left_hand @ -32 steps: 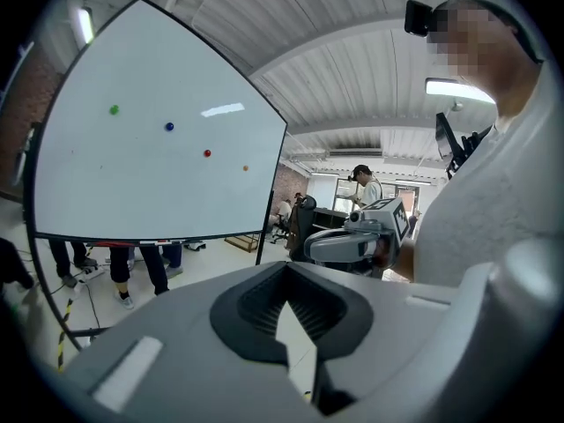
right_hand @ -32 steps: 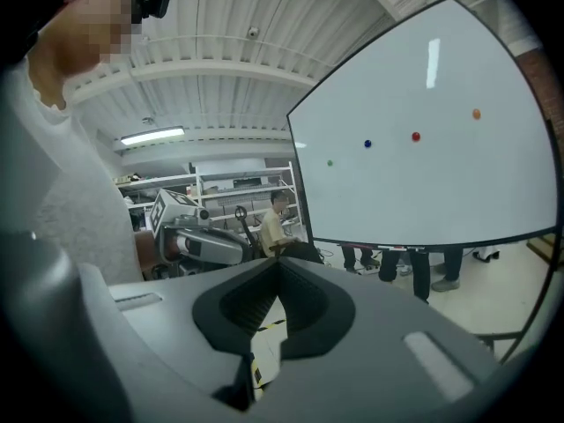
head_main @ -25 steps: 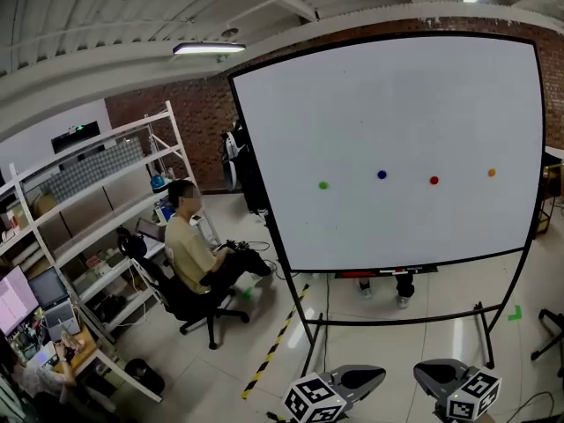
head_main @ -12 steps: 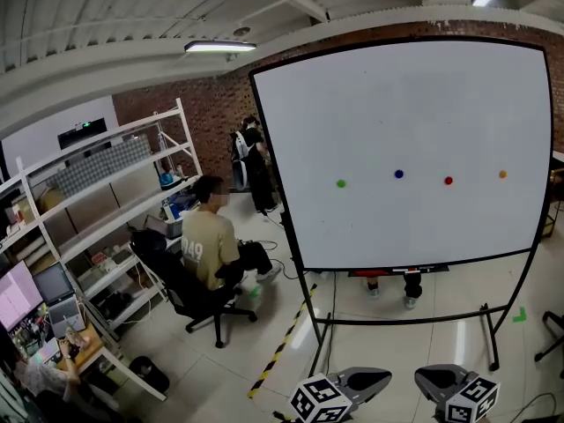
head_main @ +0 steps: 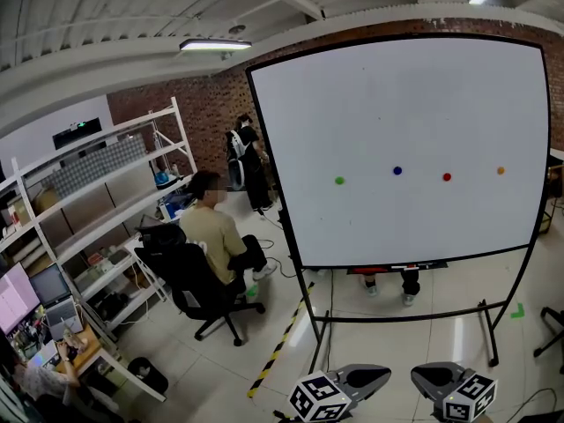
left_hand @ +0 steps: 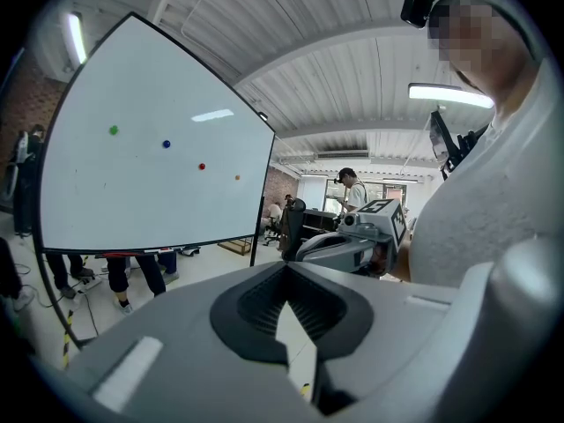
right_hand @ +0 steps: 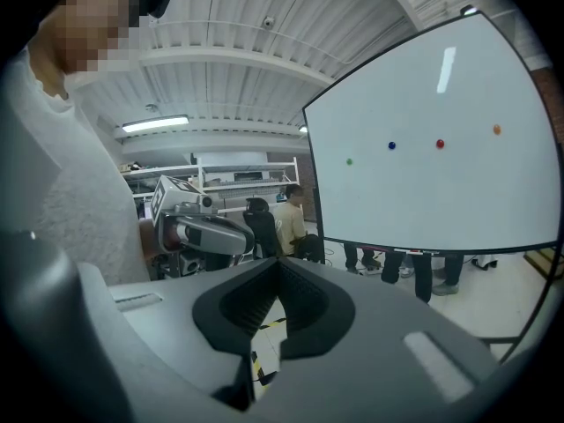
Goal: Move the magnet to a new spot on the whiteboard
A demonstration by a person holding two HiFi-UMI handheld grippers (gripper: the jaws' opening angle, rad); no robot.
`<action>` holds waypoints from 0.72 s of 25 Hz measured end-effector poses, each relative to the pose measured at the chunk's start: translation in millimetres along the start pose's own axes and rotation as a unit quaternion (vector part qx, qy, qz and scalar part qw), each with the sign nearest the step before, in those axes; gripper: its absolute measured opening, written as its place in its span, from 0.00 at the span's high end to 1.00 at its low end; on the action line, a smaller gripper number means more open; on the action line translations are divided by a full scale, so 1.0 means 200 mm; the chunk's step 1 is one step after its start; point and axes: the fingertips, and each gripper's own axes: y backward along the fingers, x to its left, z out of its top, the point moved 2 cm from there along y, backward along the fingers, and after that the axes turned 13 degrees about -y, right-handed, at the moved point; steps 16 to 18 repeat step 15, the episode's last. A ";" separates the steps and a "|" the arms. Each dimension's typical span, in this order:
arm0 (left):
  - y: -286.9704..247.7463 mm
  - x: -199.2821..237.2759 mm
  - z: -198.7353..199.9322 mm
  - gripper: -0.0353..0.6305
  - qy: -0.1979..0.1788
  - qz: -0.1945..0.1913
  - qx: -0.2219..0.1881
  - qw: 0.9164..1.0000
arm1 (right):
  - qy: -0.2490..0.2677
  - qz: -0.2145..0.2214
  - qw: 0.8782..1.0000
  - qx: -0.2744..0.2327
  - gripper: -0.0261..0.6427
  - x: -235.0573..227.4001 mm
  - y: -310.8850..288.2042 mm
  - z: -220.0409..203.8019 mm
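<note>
The whiteboard [head_main: 397,86] stands on a wheeled frame ahead of me. Four small round magnets sit in a row across its middle: green [head_main: 339,181], blue [head_main: 397,171], red [head_main: 447,176], orange [head_main: 500,171]. My left gripper [head_main: 386,374] and right gripper [head_main: 415,374] are low at the bottom edge of the head view, side by side, far from the board. Both are shut with nothing between the jaws. The left gripper view shows its closed tips [left_hand: 284,270] and the board [left_hand: 159,104] to the left. The right gripper view shows its closed tips [right_hand: 280,263] and the board [right_hand: 441,86] to the right.
A person sits on a black office chair [head_main: 198,289] left of the board. Metal shelves [head_main: 88,218] line the left wall. Yellow-black floor tape [head_main: 278,346] runs toward the board's left leg [head_main: 310,324]. Someone's legs [head_main: 407,285] show behind the board. Another person [head_main: 245,157] stands further back.
The board has shifted slightly right in the head view. The seated person has rolled right and turned the chair's back toward me. Both grippers stay low and shut.
</note>
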 end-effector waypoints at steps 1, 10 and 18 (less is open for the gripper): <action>0.00 0.00 0.00 0.97 0.000 0.000 -0.001 1.000 | 0.000 0.000 1.000 0.000 0.96 0.00 0.00 0.00; 0.01 0.00 0.00 0.97 0.000 0.002 -0.002 1.000 | 0.003 -0.001 1.000 0.002 0.96 0.01 0.00 0.01; 0.04 0.00 0.02 0.97 0.000 0.003 -0.004 1.000 | 0.004 0.002 1.000 0.004 0.96 0.03 -0.02 0.02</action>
